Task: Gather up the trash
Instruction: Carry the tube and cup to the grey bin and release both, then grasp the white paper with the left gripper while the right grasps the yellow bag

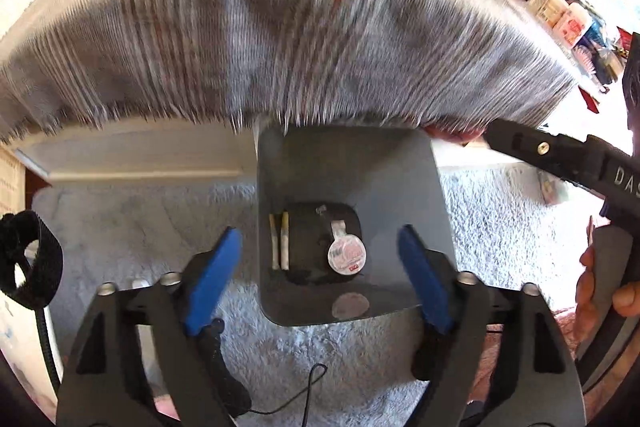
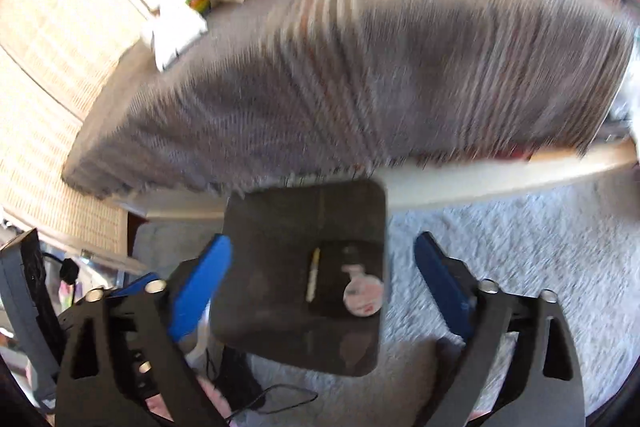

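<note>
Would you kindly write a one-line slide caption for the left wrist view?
Open left claw above a grey bin holding a round foil lid and two small sticks.

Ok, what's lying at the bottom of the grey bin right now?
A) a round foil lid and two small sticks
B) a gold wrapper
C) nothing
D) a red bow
A: looking down into the grey bin, a round foil lid lies beside two small sticks on its dark bottom.

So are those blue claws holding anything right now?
No. Both the left gripper and the right gripper are open and empty above the bin, where trash already lies.
</note>
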The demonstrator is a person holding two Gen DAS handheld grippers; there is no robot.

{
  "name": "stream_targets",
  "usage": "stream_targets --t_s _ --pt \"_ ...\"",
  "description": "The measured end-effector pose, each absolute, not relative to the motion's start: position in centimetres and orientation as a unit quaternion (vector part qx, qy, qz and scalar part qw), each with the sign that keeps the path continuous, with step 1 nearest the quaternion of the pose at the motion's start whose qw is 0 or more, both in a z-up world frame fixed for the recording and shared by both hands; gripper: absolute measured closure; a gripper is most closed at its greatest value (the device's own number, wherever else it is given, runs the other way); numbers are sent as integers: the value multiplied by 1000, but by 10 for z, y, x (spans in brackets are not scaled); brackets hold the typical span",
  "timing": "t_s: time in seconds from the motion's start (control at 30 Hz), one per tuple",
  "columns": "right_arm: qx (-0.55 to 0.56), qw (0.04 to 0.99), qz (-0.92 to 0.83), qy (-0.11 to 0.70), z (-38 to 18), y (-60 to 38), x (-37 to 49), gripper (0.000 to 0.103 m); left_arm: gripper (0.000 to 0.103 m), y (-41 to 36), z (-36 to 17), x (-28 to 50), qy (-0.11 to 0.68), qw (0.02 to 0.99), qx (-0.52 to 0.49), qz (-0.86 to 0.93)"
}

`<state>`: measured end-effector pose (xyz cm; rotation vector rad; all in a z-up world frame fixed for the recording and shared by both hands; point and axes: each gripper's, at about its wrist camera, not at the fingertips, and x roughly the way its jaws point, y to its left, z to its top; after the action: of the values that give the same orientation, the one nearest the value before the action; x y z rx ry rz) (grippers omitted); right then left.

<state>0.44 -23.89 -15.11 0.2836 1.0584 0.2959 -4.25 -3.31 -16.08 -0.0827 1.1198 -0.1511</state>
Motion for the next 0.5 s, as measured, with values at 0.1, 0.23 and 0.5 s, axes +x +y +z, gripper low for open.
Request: stream_targets --t_s 0.1,0.23,0.5 --pt "129 848 148 493 -130 -248 9 3 13 -28 -132 -38 512 856 -26 -67" --pt "128 862 147 467 -96 -260 22 3 10 -17 -91 -20 483 873 -32 -66" --pt "115 894 111 419 -47 -276 69 3 10 -1 -26 26 420 907 -4 -37"
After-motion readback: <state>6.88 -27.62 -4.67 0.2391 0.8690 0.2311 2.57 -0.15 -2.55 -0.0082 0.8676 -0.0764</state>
